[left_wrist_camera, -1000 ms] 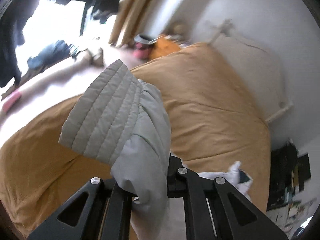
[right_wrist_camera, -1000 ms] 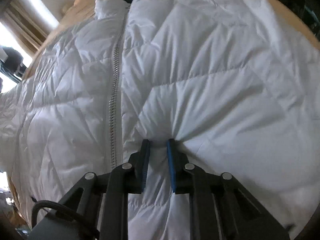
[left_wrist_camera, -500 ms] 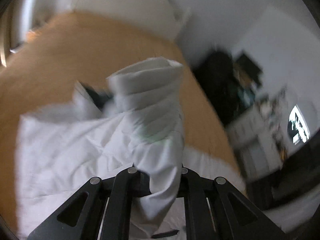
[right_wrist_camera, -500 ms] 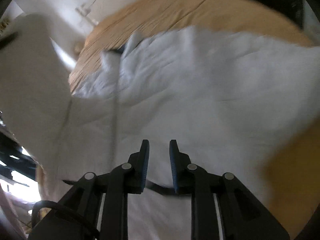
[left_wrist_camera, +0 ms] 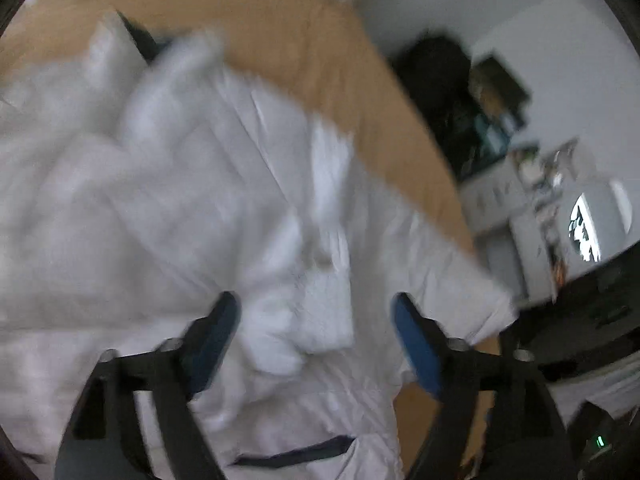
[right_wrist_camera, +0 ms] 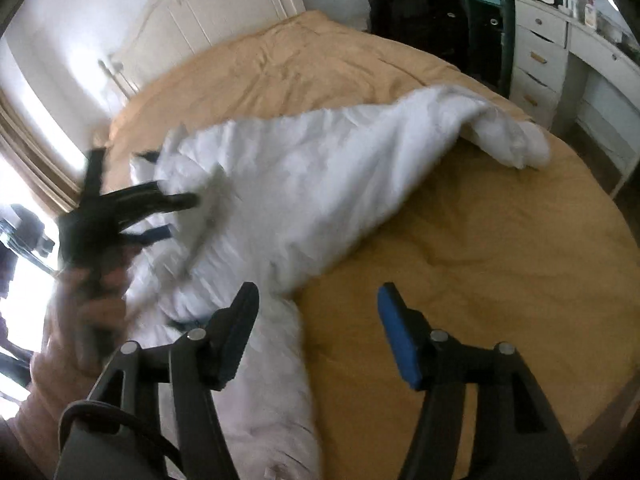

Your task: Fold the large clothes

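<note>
A large white quilted puffer jacket (right_wrist_camera: 304, 184) lies spread on the tan bed cover (right_wrist_camera: 480, 240). One sleeve (right_wrist_camera: 500, 128) trails toward the right edge of the bed. In the left wrist view the jacket (left_wrist_camera: 160, 200) fills the lower left, blurred, with a sleeve folded across its body. My left gripper (left_wrist_camera: 316, 312) is open and empty just above the jacket; it also shows in the right wrist view (right_wrist_camera: 168, 216) over the jacket's left side. My right gripper (right_wrist_camera: 316, 300) is open and empty above the jacket's lower edge.
A white headboard (right_wrist_camera: 216, 16) stands at the far end of the bed. A white desk with drawers (right_wrist_camera: 560, 56) and a dark chair with clothes (right_wrist_camera: 416, 4) stand at the right. Curtains and a bright window (right_wrist_camera: 24, 152) are at the left.
My left gripper swung the sleeve over the jacket and let it go; it now stands open. My right gripper let go of the jacket body, opened and pulled back.
</note>
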The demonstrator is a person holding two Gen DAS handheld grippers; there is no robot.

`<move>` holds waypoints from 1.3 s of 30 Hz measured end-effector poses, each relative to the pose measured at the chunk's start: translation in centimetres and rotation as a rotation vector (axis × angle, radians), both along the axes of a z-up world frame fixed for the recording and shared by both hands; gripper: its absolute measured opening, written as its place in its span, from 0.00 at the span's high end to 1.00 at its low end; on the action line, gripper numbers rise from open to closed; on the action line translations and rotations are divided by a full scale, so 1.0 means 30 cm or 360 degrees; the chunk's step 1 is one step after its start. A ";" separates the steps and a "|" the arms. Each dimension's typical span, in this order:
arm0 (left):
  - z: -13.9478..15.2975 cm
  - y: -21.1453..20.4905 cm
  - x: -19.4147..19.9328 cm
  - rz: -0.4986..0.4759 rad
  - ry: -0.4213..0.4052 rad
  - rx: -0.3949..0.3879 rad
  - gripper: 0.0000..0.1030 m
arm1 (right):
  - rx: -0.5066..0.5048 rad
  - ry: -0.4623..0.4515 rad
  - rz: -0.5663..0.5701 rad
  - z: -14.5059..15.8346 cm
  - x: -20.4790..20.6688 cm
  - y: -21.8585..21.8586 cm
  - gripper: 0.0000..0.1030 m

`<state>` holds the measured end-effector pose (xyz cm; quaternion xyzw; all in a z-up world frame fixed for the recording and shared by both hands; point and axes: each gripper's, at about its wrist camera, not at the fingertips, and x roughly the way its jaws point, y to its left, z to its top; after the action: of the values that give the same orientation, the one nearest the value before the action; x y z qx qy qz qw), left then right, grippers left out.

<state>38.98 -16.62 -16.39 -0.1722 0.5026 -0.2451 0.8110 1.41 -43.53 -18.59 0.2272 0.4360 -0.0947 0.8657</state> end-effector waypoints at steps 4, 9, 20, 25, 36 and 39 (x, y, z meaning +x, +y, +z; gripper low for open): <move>0.117 0.253 0.008 0.0302 -0.0236 0.0407 0.02 | 0.0056 -0.0108 0.0139 0.044 0.142 0.104 0.50; -0.042 0.543 0.061 0.0418 -0.0157 0.0900 0.10 | 0.0275 -0.0142 0.0407 0.024 0.453 0.346 0.61; -0.437 0.835 0.137 0.0555 0.0190 0.0776 0.00 | 0.0204 0.0444 0.0412 -0.456 0.766 0.380 0.97; -0.239 0.940 0.111 0.0703 0.0035 0.0779 0.21 | 0.0416 0.0452 0.0346 -0.490 0.778 0.314 0.97; -0.380 0.853 0.519 0.0621 0.0220 0.1031 0.40 | 0.0317 0.0437 0.0375 -0.476 0.789 0.405 0.96; -0.385 0.919 0.617 0.0747 0.0218 0.1064 0.26 | 0.0340 0.0424 0.0390 -0.489 0.782 0.399 0.97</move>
<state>57.49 10.95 -27.93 -0.0252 0.5544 0.1353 0.8208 24.88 -31.57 -33.28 0.2484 0.5785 0.0288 0.7764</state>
